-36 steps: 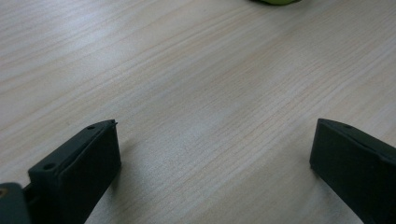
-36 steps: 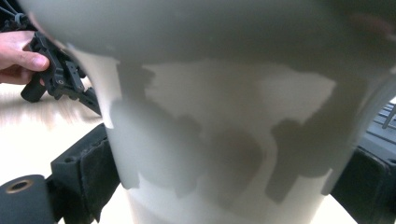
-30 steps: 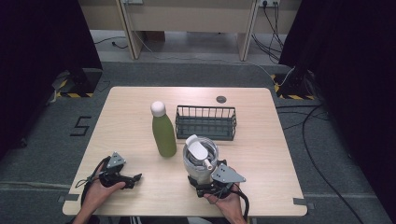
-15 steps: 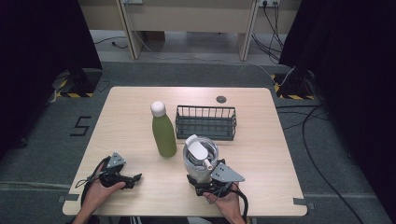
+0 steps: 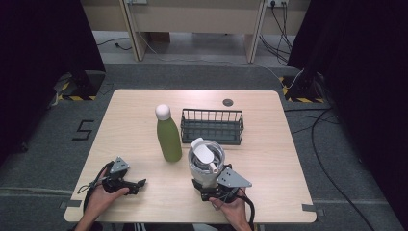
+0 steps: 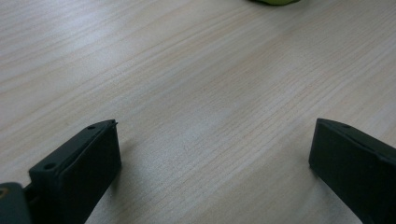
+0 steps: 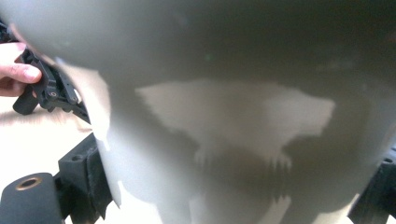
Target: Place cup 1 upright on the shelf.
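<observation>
We grip the tumbler in our right gripper; lifting remains. Our left gripper rests open on the tabletop.

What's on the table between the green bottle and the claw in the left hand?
Nothing: in the high view, only bare table lies between the green bottle and the left claw. The left gripper view shows plain wood between its open jaws too.

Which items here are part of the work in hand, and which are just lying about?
In hand: right gripper, jaws either side of the grey tumbler.
Lying about: green bottle, wire basket, open left gripper, round black disc.
</observation>
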